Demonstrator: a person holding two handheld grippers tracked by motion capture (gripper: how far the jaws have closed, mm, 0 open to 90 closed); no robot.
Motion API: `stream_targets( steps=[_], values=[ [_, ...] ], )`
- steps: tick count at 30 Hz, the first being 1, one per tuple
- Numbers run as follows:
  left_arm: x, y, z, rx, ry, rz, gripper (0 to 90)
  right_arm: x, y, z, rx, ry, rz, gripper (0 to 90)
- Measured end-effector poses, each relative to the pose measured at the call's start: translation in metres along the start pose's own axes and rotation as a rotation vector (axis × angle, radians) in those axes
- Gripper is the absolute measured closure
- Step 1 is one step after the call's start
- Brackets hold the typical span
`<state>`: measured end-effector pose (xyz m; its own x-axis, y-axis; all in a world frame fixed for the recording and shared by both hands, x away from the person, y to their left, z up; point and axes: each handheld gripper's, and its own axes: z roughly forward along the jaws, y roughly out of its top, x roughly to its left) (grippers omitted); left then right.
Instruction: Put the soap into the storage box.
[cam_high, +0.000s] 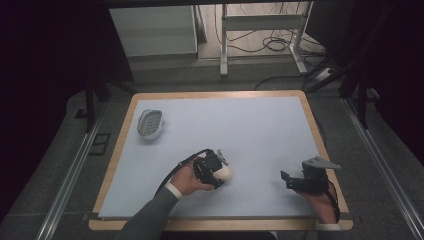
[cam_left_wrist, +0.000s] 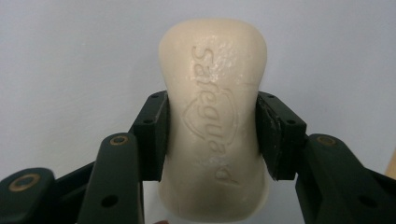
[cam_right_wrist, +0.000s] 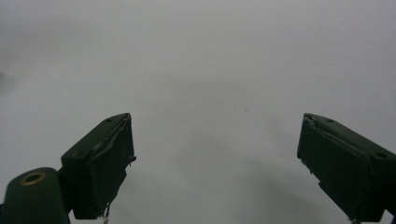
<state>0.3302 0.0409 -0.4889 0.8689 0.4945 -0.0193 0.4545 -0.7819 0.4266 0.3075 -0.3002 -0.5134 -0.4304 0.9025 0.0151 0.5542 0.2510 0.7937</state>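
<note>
Where the left gripper view looks along its own black jaws, a cream bar of soap (cam_left_wrist: 214, 126) stands between them, waisted in shape, faintly pitted and waxy, with the word "Safeguard" and a shield outline pressed into its face; both matte pads press its narrow middle, so the left gripper (cam_left_wrist: 211, 135) is clamped on it. The bar's lower end is cut off by the bottom edge of that frame. In the high view the same bar (cam_high: 225, 172) is a small pale lump at lower centre, its lettering too small to read, partly hidden behind the left gripper (cam_high: 212, 169) and the left hand (cam_high: 187, 181) in a grey sleeve. That view also takes in the pale blue table (cam_high: 250, 130) with its wooden rim, and a ribbed, oval soap dish (cam_high: 150, 123) (whitish, seemingly plastic) at the upper left of the surface, well apart from the bar. The right gripper (cam_high: 290, 181) sits at lower right, a grey three-cornered plate on top. In the right gripper view its jaws stand wide apart (cam_right_wrist: 215, 163) with nothing between them, the pads' edges frayed, over plain pale surface.
</note>
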Motion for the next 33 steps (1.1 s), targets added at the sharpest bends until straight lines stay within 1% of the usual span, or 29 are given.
stream_targets(
  steps=[2, 3, 4, 5, 7, 8, 11, 14, 18, 24, 26, 27, 29, 31, 33],
  values=[
    [0.003, -0.001, -0.004, -0.009, 0.003, -0.006, 49.4, 0.0, 0.0, 0.0, 0.0, -0.001, 0.002, 10.6],
    [0.006, -0.003, -0.008, -0.019, 0.011, -0.017, 49.4, 0.0, 0.0, 0.0, 0.001, -0.002, 0.002, 10.6],
    [0.006, -0.003, -0.008, -0.019, 0.011, -0.017, 49.5, 0.0, 0.0, 0.0, 0.001, -0.002, 0.003, 10.6],
    [0.009, -0.005, -0.011, -0.021, 0.014, -0.026, 49.4, 0.0, 0.0, 0.0, 0.003, -0.001, 0.004, 10.6],
    [0.011, -0.005, -0.012, -0.023, 0.018, -0.03, 49.4, 0.0, -0.001, 0.001, 0.006, -0.001, 0.003, 10.6],
    [0.015, -0.008, -0.014, -0.027, 0.022, -0.042, 49.5, 0.0, -0.001, 0.001, 0.005, -0.001, 0.003, 10.6],
    [0.019, -0.01, -0.017, -0.027, 0.026, -0.048, 49.5, 0.0, -0.001, 0.001, 0.004, -0.001, 0.003, 10.6],
    [0.026, -0.014, -0.021, -0.03, 0.036, -0.069, 49.5, -0.001, -0.001, 0.001, 0.003, -0.002, 0.004, 10.6],
    [0.033, -0.019, -0.025, -0.026, 0.049, -0.087, 49.5, 0.0, -0.001, 0.002, 0.007, -0.002, 0.003, 10.6],
    [0.044, -0.025, -0.029, -0.033, 0.058, -0.117, 49.5, 0.001, 0.0, 0.001, 0.003, 0.003, 0.0, 10.6],
    [0.048, -0.027, -0.031, -0.036, 0.061, -0.13, 49.5, 0.0, -0.001, 0.002, 0.003, 0.002, 0.0, 10.6],
    [0.052, -0.029, -0.033, -0.049, 0.064, -0.151, 49.5, 0.0, -0.001, 0.002, 0.004, 0.001, 0.001, 10.6],
    [0.054, -0.03, -0.035, -0.045, 0.067, -0.152, 49.5, 0.0, -0.001, 0.002, 0.006, 0.0, 0.004, 10.6],
    [0.059, -0.033, -0.039, -0.061, 0.067, -0.176, 49.5, 0.0, -0.001, 0.002, 0.003, 0.0, 0.003, 10.6],
    [0.061, -0.034, -0.04, -0.064, 0.07, -0.183, 49.5, 0.0, 0.0, 0.001, 0.002, 0.001, 0.002, 10.6]
  ],
)
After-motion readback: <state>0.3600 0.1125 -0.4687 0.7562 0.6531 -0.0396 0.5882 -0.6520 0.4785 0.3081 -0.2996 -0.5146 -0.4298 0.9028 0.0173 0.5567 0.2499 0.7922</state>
